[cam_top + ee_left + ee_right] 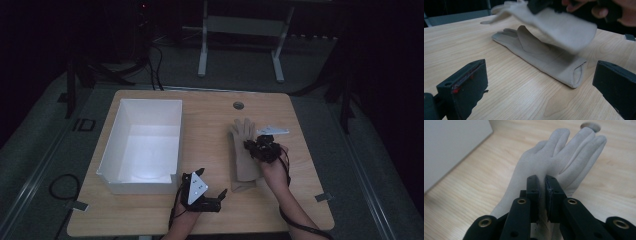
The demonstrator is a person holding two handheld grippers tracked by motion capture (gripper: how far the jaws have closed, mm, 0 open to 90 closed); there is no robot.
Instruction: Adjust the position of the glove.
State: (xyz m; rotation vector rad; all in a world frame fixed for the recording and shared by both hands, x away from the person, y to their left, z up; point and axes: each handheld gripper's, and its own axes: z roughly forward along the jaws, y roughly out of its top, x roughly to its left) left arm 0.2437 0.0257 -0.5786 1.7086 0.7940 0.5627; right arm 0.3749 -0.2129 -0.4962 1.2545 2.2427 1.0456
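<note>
The room is dark. A wooden table stands on grey floor; a white table frame at 12 o'clock.

You have two beige fabric gloves in hand here, a matching pair. The upper glove is lifted off the table, pinched near the base of its fingers; in the right gripper view its four fingers point away, slightly spread, with the thumb off to the left side. It hangs at a tilt, cuff lowest, just above its partner. The lower glove lies flat on the light wooden tabletop, thumb folded across the palm, open cuff toward you and fingers pointing to the far edge. In the high view the pair sits right of the table's middle.
</note>
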